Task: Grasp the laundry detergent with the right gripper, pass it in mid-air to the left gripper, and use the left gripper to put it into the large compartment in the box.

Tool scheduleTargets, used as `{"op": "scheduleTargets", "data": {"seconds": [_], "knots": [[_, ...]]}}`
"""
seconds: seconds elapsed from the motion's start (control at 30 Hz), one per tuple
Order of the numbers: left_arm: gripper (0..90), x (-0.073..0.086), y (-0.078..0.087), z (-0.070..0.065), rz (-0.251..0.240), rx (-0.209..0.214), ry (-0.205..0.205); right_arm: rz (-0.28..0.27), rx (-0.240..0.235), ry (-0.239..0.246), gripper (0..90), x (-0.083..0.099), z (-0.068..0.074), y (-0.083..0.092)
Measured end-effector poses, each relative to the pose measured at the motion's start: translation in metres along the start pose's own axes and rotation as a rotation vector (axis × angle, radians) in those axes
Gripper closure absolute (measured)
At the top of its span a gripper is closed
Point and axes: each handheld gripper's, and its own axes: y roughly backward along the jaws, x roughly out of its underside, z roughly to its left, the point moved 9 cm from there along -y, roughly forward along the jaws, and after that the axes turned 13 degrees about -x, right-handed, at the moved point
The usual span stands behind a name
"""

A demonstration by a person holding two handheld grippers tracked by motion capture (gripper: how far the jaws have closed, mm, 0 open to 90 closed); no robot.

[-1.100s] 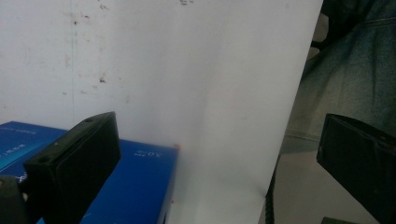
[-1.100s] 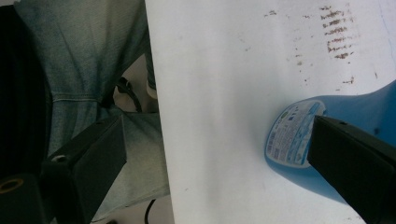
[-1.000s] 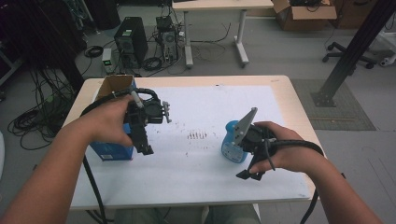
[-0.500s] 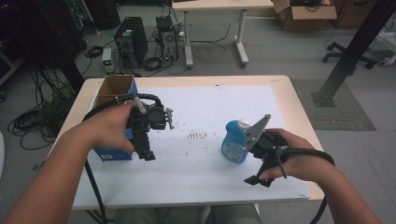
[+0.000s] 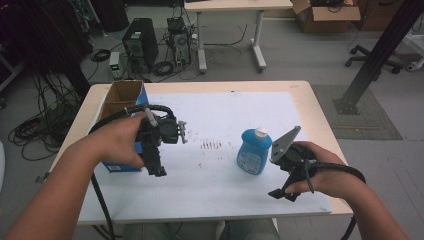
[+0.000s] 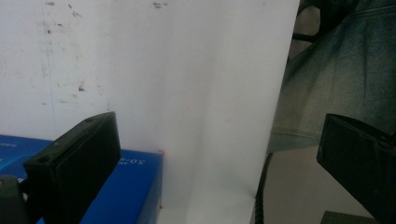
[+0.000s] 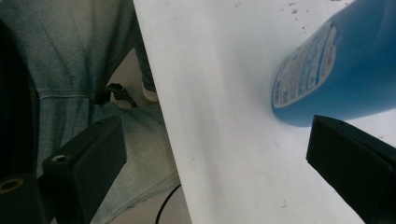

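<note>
I've got the blue plastic bottle with white cap [image 5: 254, 151] standing upright on the white sheet [image 5: 225, 120], right of centre. My right gripper [image 5: 282, 195] sits just right of the bottle, jaws wide apart, nothing btwn them. Left gripper [image 5: 156, 169] is well left of the bottle, jaws also apart, over the blue cardboard box [image 5: 120, 125].

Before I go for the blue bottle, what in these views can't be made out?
- Blue plastic bottle with white cap: label print too small in the high view; the right gripper view cuts off its cap and upper body at the frame edge.
- Open blue cardboard box: contents hidden by its walls and the left hand.
- Marks on the white sheet: too small to read.
</note>
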Motion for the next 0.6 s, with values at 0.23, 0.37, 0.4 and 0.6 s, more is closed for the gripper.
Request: {"op": "scheduleTargets", "data": {"seconds": [0.23,0.37,0.4,0.6], "knots": [[0.2,-0.002,0.003,-0.002,-0.004,-0.004,-0.005,-0.040,0.019,-0.041,5.4,0.013,-0.008,0.000],[0.2,-0.002,0.004,-0.002,-0.001,-0.005,-0.007,-0.055,0.023,-0.057,5.4,0.019,-0.013,-0.001],[0.2,-0.002,0.004,-0.003,0.002,-0.004,-0.007,-0.057,0.025,-0.062,5.4,0.020,-0.014,-0.001],[0.2,-0.003,0.005,-0.004,0.002,-0.006,-0.011,-0.079,0.026,-0.083,5.3,0.027,-0.021,-0.003]]}}
